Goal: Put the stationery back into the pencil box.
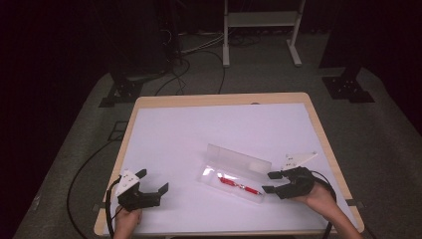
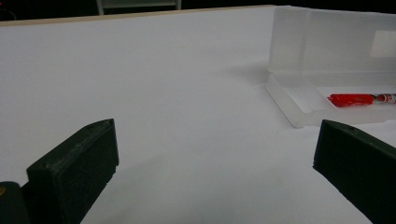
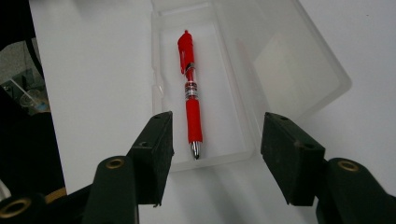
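Red pen (image 3: 191,93) lying lengthwise in open clear case (image 1: 234,175) on white table (image 1: 199,134). Right gripper (image 1: 271,182) spread wide, empty, poised at case's near end; left gripper (image 1: 152,181) likewise spread, empty, well apart. Probably best lowered square over barrel, clear of case walls, then closed gently.

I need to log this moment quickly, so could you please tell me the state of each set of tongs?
Left tongs: open, holding nothing, over bare table.
Right tongs: open, holding nothing, at the end of the open pencil case.
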Motion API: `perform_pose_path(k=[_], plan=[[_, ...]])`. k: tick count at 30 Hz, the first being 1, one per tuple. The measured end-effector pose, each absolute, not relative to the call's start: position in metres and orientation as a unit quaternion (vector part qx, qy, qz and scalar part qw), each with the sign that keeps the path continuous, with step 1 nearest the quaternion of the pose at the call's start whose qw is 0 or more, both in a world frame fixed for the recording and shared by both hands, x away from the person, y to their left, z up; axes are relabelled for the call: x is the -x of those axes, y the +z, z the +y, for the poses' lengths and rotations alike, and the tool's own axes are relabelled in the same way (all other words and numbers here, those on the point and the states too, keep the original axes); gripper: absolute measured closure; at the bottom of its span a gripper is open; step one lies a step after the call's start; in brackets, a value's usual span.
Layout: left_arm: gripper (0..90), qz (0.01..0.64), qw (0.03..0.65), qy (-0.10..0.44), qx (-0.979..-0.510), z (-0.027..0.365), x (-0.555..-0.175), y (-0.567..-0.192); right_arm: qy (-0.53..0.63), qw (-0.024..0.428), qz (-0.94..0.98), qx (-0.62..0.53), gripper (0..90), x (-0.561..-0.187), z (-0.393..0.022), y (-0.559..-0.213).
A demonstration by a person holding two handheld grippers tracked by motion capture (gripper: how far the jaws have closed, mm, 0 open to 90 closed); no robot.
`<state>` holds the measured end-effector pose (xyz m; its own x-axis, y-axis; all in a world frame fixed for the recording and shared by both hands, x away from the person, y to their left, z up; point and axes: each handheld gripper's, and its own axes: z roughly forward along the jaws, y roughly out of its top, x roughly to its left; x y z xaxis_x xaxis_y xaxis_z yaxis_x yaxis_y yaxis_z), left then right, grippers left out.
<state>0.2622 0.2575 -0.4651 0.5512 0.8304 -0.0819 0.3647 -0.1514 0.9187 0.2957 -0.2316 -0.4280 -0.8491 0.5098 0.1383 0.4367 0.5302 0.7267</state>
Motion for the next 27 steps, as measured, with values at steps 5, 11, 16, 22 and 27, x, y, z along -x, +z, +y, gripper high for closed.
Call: perform_pose_path(k=[5,11,16,22,27], plan=[[0.0,0.413,0.503,0.231,-0.723,0.258,-0.262,-0.465,0.401,0.049,0.873,-0.273,41.0,-0.294,-0.236,-0.429],[0.0,0.413,0.502,0.231,-0.724,0.257,-0.262,-0.465,0.398,0.058,0.870,-0.285,37.2,-0.292,-0.243,-0.429],[0.0,0.413,0.502,0.232,-0.724,0.257,-0.262,-0.465,0.402,0.060,0.866,-0.293,35.6,-0.291,-0.248,-0.431],[0.0,0.412,0.501,0.231,-0.725,0.257,-0.262,-0.465,0.403,0.061,0.863,-0.298,34.6,-0.288,-0.255,-0.433],[0.0,0.413,0.501,0.232,-0.724,0.257,-0.262,-0.465,0.403,0.061,0.860,-0.306,34.0,-0.285,-0.261,-0.435]])
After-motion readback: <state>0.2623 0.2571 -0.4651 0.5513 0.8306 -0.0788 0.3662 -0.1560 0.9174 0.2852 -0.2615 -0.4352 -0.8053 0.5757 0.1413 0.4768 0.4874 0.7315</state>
